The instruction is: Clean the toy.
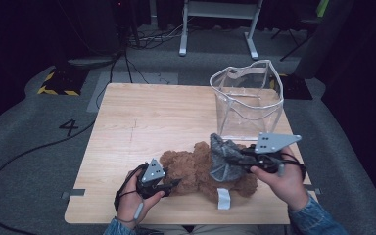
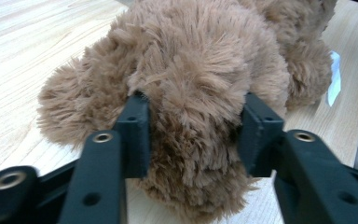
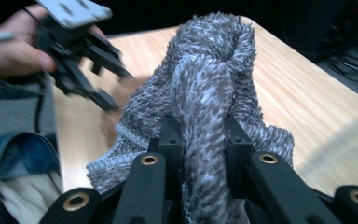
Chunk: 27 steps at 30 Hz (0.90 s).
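Observation:
A brown plush bear [image 1: 191,169] lies near the table's front edge, its fur close up in the left gripper view [image 2: 191,70]. My left gripper [image 1: 176,182] [image 2: 193,121] has both pads pressed into a fluffy end of the bear at its left side. A grey knitted garment [image 1: 223,159] [image 3: 209,60] hangs bunched over the bear's right part, lifted off the table. My right gripper [image 1: 230,159] [image 3: 199,135] is shut on a fold of it. The left gripper [image 3: 100,88] also appears in the right gripper view, beyond the garment.
A clear plastic bag [image 1: 247,98] with white trim stands open at the back right of the wooden table [image 1: 142,117]. A white tag [image 1: 223,198] [image 2: 334,77] sticks out from the bear near the front edge. Cables lie on the floor at the left.

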Each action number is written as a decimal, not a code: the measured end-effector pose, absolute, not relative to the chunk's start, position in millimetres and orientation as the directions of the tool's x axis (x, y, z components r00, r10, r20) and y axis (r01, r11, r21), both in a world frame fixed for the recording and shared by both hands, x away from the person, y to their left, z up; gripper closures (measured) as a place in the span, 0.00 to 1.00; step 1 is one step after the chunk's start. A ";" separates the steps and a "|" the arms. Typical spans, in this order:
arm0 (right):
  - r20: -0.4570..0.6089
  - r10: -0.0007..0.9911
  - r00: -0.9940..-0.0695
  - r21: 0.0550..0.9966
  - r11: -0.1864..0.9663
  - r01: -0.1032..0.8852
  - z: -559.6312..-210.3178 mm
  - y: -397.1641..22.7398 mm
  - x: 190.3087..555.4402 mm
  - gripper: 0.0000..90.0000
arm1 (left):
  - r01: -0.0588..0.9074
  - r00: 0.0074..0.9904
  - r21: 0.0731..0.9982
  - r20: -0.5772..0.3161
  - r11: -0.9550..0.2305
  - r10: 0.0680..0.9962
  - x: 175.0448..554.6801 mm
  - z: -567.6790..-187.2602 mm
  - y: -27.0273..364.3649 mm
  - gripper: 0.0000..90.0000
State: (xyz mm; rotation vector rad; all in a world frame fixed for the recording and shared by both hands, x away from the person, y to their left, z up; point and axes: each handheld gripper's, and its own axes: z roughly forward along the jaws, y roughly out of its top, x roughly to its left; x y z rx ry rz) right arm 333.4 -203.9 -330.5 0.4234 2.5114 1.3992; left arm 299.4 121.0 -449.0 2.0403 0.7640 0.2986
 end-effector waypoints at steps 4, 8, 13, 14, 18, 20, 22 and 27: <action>-0.054 0.318 -0.946 0.849 0.514 0.124 -339.6 -179.8 334.6 0.83 | 0.401 0.780 0.826 -0.080 -0.397 0.621 300.2 -449.7 120.0 0.66; -0.062 0.256 -0.965 0.835 0.543 0.090 -356.1 -150.9 335.7 0.82 | 0.398 0.784 0.829 -0.085 -0.394 0.615 299.3 -449.3 117.8 0.70; -0.071 0.237 -0.969 0.812 0.579 0.082 -376.7 -130.6 339.4 0.81 | 0.390 0.788 0.837 -0.087 -0.384 0.610 298.6 -448.1 118.6 0.74; -0.066 0.240 -0.969 0.805 0.586 0.090 -380.3 -128.8 340.2 0.81 | 0.388 0.789 0.839 -0.089 -0.381 0.608 298.9 -448.2 119.7 0.76; -0.087 0.246 -0.965 0.787 0.611 0.085 -391.2 -131.3 344.5 0.82 | 0.385 0.786 0.845 -0.089 -0.371 0.612 298.3 -446.5 123.2 0.87; -0.106 0.260 -0.960 0.778 0.623 0.082 -391.7 -137.4 345.3 0.82 | 0.385 0.787 0.848 -0.096 -0.364 0.609 298.5 -446.3 122.3 0.91; -0.118 0.275 -0.954 0.776 0.625 0.084 -391.0 -145.3 346.2 0.82 | 0.383 0.789 0.848 -0.093 -0.367 0.608 298.9 -446.5 120.4 0.92; -0.140 0.320 -0.937 0.771 0.629 0.099 -386.6 -169.1 345.2 0.82 | 0.380 0.785 0.846 -0.080 -0.375 0.614 300.7 -447.2 120.0 0.92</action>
